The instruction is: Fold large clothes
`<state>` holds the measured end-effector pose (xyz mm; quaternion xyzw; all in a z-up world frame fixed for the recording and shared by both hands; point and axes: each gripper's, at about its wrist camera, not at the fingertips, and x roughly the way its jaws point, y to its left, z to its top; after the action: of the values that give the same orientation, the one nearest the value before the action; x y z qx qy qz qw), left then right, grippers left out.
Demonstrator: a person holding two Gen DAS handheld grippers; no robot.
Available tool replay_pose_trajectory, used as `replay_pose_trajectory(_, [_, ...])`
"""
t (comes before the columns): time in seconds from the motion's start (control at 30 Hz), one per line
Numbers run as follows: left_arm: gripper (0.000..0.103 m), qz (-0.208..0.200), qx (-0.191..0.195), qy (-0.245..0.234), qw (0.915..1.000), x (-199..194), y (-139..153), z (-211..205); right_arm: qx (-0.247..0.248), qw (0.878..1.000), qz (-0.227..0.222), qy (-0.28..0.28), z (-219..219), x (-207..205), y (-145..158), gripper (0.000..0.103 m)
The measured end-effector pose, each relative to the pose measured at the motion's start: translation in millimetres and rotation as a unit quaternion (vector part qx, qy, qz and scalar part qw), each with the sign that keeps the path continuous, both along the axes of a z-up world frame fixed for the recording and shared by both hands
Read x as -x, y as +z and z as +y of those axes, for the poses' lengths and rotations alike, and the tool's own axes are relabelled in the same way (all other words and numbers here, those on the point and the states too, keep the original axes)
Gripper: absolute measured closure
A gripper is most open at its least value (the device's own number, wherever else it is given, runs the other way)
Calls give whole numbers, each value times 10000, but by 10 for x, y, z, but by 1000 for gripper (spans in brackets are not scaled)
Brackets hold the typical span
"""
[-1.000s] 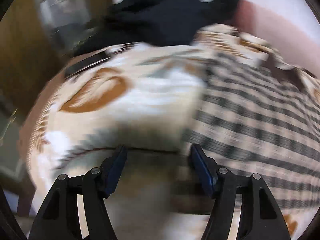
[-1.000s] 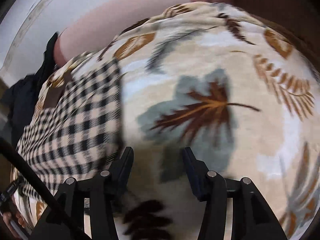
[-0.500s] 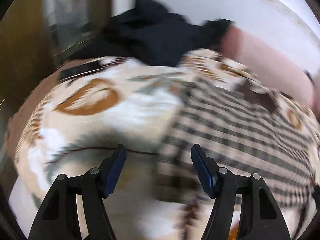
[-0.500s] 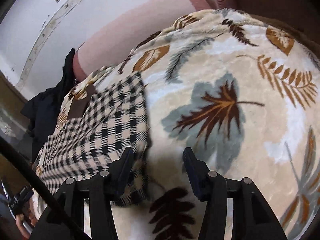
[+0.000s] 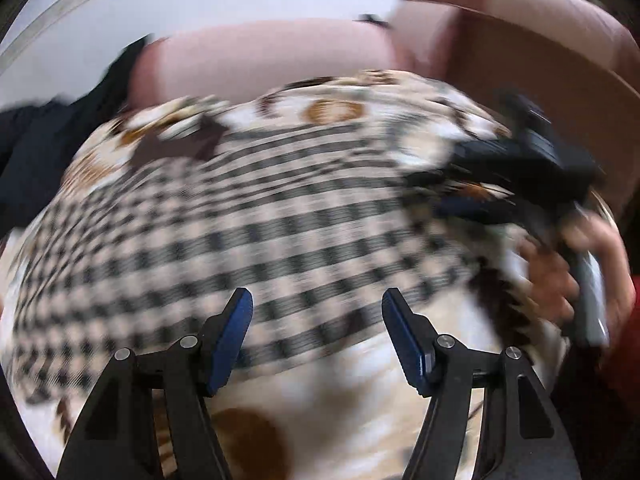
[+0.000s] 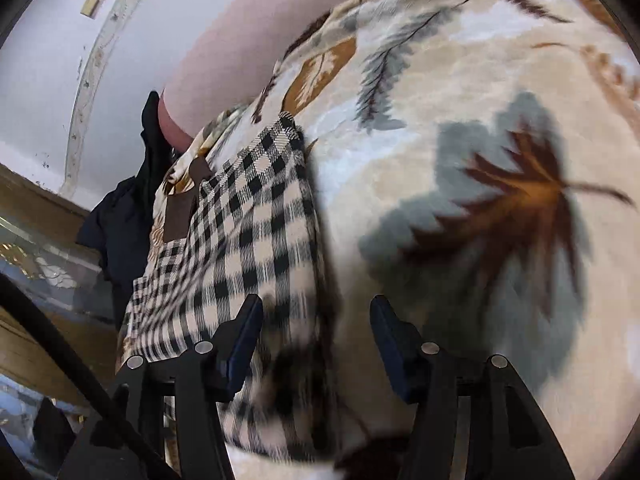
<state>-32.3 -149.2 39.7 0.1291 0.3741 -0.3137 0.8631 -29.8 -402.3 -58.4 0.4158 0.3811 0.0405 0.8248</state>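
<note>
A black-and-cream checked garment (image 5: 260, 220) lies spread flat on a leaf-patterned blanket (image 5: 360, 400). My left gripper (image 5: 317, 298) hangs open over the garment's near edge with nothing between its fingers; this view is motion-blurred. At its right a hand (image 5: 560, 280) holds my right gripper (image 5: 432, 192) at the garment's right side. In the right wrist view the checked garment (image 6: 248, 220) fills the left, and its right edge runs under my right gripper (image 6: 316, 304). The jaws are opening and the pads do not press on the cloth.
A pink padded back (image 5: 260, 56) rises behind the blanket (image 6: 480, 120). Dark clothes (image 6: 120, 232) are heaped at the far left end, beside wooden furniture (image 6: 32, 208). A white wall stands behind.
The left wrist view has swung fast to the right across the checked garment, and the right gripper and hand have come into it. The right gripper shifted left onto the garment's edge and its jaws widened.
</note>
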Motion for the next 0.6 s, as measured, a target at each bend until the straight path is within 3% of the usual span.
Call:
replay_pose_trajectory(0.2, [37,-236,-427,-820,9954,182,-190,-637,-531,9950,-136,838,-78,-535,-84,42])
replay_pose_trajectory(0.4, [37,-106,-652,-652,9957,51,-497,-961,-450,9859,-321,1578,123,-903,-67,40])
replay_pose_trajectory(0.47, [46,-75,-533,-534,9971,19,-505,-958,-502,9862,-356,1540,140,-933,-72,41])
replay_pose_trajectory(0.5, [59,-92,-504,-506,9974,13,-487,-944,-492,9869,-350,1495,145,-942,-74,49])
replay_pose_trajectory(0.53, [87,-69,-472,-549,9974,20,-477,-908,-479,9878,-312,1451,151,-954,-83,57])
replay_pose_trajectory(0.57, [93,-40,-526,-532,9972,9,-470,-908,-524,9880,-261,1430,166,-971,-103,70])
replay_pose_trajectory(0.6, [93,-55,-559,-486,9972,-25,-448,-886,-534,9884,-237,1401,178,-975,-108,74])
